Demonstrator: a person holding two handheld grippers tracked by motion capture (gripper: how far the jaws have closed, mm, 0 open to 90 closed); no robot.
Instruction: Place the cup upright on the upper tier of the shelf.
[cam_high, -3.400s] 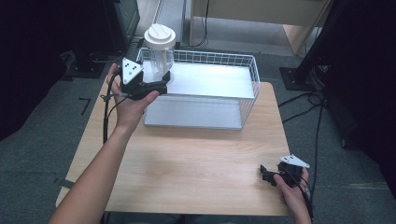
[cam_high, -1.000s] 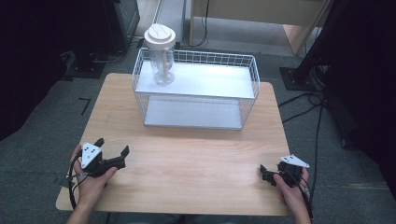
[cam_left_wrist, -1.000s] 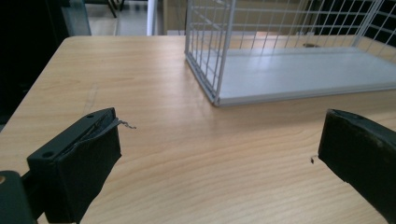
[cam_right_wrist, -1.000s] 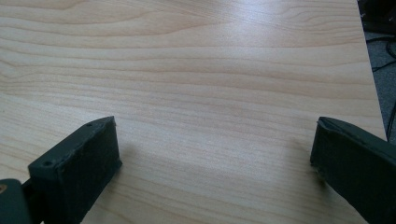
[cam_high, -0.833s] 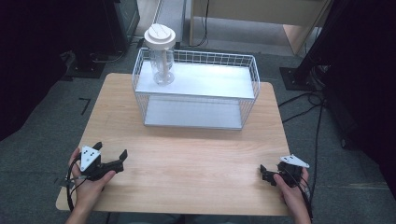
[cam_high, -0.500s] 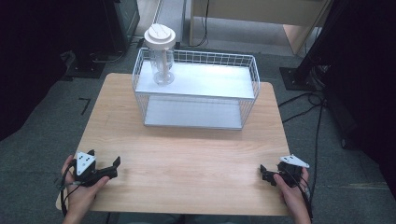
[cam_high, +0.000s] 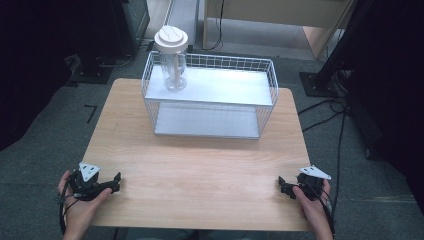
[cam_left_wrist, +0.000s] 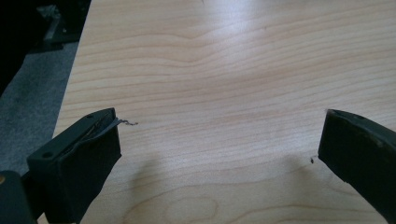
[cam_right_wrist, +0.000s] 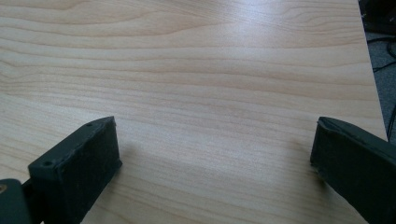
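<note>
A clear jar with a white lid (cam_high: 171, 59) stands upright in the far left corner of a white wire basket (cam_high: 210, 131) at the back of the wooden table (cam_high: 200, 165). My left gripper (cam_high: 114, 183) rests at the table's front left corner, open, with bare wood between its jaws (cam_left_wrist: 219, 154). My right gripper (cam_high: 281, 184) sits at the front right corner, also open and holding nothing (cam_right_wrist: 215, 149). Both are far from the basket.
The table's left edge drops to grey carpet (cam_left_wrist: 28, 107). Black stands and cables (cam_high: 325, 95) lie on the floor to the right. Dark equipment stands behind the table on the left (cam_high: 95, 60).
My left gripper let go of the jar in the basket and came back to the table's front left corner, sliding a little farther toward the near edge. The right gripper stayed put.
</note>
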